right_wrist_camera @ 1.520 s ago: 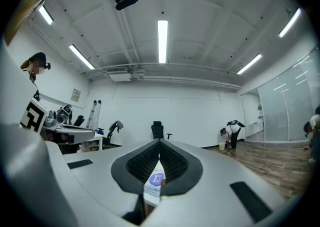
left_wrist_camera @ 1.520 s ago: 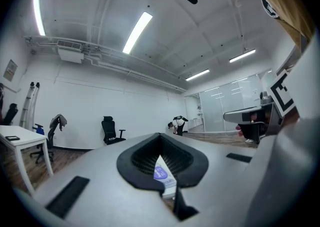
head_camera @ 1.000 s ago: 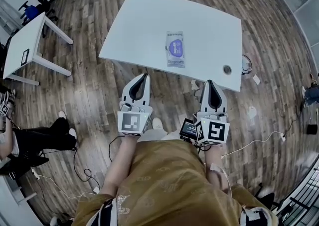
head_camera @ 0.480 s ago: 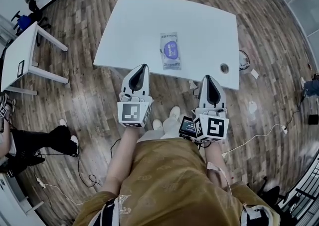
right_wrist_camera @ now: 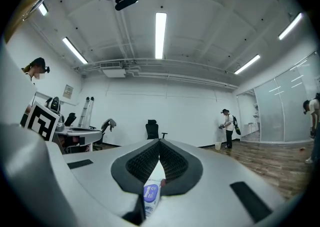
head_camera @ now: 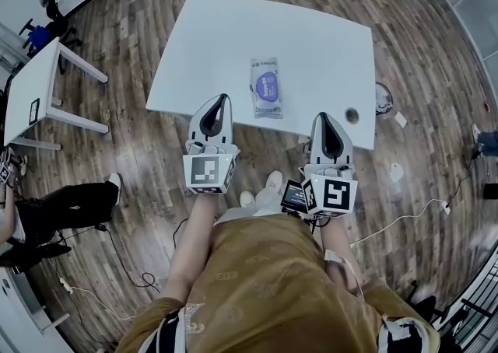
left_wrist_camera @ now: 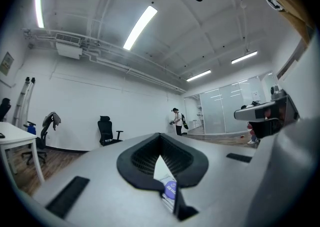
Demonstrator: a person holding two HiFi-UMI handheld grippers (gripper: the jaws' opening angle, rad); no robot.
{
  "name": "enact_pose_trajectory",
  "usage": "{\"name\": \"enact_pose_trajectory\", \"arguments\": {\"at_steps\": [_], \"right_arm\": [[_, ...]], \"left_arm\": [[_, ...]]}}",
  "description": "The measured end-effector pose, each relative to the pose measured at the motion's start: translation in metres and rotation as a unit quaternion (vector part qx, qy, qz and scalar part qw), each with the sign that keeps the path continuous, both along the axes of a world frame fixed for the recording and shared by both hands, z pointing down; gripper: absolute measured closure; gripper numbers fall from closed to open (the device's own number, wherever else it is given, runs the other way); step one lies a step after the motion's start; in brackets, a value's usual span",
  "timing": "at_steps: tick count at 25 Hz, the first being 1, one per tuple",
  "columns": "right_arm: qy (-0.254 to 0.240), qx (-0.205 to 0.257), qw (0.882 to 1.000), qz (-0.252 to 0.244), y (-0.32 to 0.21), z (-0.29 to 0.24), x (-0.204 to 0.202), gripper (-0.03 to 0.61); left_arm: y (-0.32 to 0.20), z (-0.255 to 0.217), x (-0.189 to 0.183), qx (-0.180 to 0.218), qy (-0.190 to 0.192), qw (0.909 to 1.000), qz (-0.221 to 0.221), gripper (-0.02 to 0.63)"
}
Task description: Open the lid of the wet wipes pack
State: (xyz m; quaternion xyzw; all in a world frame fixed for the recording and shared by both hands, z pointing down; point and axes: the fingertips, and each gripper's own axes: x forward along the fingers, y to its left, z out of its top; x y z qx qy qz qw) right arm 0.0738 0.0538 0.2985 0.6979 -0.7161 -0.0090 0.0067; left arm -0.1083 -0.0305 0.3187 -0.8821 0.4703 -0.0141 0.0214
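Wet wipes pack, flat pale plastic pouch with a purple oval lid patch, is lying on the white rectangular table, toward its near edge, between my two grippers' lines of approach. Over the last second the table and pack have been sliding closer in the head view: I am closing in. My left gripper is now reaching over the table's near edge, just left of the pack; my right gripper is hanging near the edge, further off to the right. Both pairs of jaws are sitting together, tips meeting, gripping nothing. Each gripper view is showing the pack ahead and below. Lid is looking flat, unopened. Judging this as approach only; jaws are needing to part before any grab.
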Motion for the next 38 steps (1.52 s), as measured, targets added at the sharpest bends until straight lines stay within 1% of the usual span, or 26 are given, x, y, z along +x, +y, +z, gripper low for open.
{"name": "enact_pose_trajectory", "arguments": {"at_steps": [8, 17, 22, 25, 30, 38], "right_arm": [[-0.002, 0.008, 1.0, -0.013, -0.032, -0.006, 0.014, 0.569], [-0.018, 0.016, 0.999, -0.041, -0.059, -0.006, 0.023, 0.569], [-0.045, 0.027, 0.995, -0.079, -0.071, -0.007, 0.028, 0.569], [-0.05, 0.02, 0.995, -0.087, -0.08, -0.001, 0.036, 0.569], [-0.059, 0.001, 0.992, -0.109, -0.085, 0.007, 0.035, 0.569], [-0.071, -0.031, 0.99, -0.12, -0.102, 0.03, 0.03, 0.568]], "left_arm": [[-0.025, -0.003, 0.02, 0.005, 0.0, 1.0, -0.003, 0.612], [-0.052, -0.007, 0.041, 0.01, -0.002, 0.9998, -0.014, 0.612], [-0.059, -0.006, 0.049, 0.013, -0.011, 0.9996, -0.024, 0.612], [-0.062, 0.0, 0.053, 0.009, -0.017, 0.9992, -0.034, 0.612], [-0.061, 0.009, 0.046, -0.003, -0.023, 0.9984, -0.052, 0.612], [-0.071, 0.027, 0.047, -0.021, -0.034, 0.9979, -0.05, 0.612]]}}
